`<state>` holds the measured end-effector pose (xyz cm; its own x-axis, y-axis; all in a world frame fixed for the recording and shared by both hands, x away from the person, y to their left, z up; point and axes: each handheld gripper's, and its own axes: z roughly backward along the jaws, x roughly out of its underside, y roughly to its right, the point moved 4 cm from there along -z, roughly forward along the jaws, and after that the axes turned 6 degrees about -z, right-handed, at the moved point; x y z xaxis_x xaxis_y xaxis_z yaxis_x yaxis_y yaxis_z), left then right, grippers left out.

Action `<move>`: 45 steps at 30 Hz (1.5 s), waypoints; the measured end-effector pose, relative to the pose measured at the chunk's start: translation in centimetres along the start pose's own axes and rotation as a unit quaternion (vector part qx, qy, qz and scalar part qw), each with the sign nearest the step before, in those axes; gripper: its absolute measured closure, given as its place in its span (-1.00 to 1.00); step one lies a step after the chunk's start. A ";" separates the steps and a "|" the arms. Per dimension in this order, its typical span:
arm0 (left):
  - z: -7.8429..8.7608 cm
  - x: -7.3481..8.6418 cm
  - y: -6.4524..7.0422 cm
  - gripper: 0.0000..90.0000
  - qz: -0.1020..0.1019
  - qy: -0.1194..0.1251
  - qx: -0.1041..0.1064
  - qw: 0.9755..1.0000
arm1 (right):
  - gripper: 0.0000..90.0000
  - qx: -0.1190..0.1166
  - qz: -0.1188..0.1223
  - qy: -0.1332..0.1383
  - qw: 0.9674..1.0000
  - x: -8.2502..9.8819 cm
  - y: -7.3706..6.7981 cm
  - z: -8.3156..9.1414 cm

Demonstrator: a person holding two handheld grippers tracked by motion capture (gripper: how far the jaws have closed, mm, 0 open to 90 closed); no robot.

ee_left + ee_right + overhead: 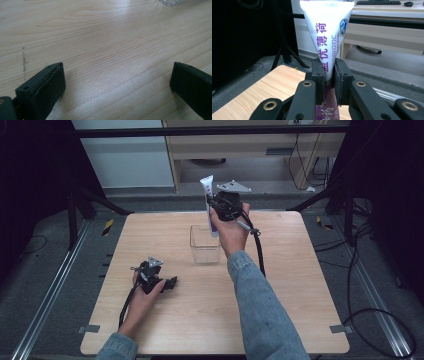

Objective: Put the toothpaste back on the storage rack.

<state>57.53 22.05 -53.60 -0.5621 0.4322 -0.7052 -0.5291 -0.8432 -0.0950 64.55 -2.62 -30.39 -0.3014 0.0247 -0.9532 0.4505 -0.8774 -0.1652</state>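
Note:
A white and purple toothpaste tube (207, 195) stands upright above a clear plastic box (205, 245) near the table's middle. My right gripper (216, 205) is shut on the tube, held over the box's far right corner. In the right gripper view the tube (327, 30) rises wide end up from between the two jaws of my right gripper (329, 72). My left gripper (170, 282) rests low on the table at the left, open, jaws pointing right. In the left gripper view my left gripper (117, 77) has bare wood between its wide-apart jaws.
The wooden table (300, 285) has free room to the right and front. A corner of the clear box (172, 2) shows at the top of the left gripper view. A black frame and tripod legs (85, 200) stand beyond the far edge.

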 end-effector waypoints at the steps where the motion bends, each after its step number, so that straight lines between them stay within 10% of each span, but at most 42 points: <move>1: 0.0 0.0 0.0 -1.00 0.000 0.000 0.000 1.000 | 0.78 -0.001 -0.001 0.000 1.000 0.1 0.0 -0.2; 45: -0.1 -0.1 0.0 -1.00 0.003 0.002 -0.001 1.000 | 0.78 -0.019 0.011 -0.022 1.000 4.0 -2.3 -4.2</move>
<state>57.64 21.94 -53.62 -0.5617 0.4264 -0.7090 -0.5255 -0.8458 -0.0923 65.87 1.50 -34.91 -0.3262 -0.0165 -0.9452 0.4893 -0.8584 -0.1538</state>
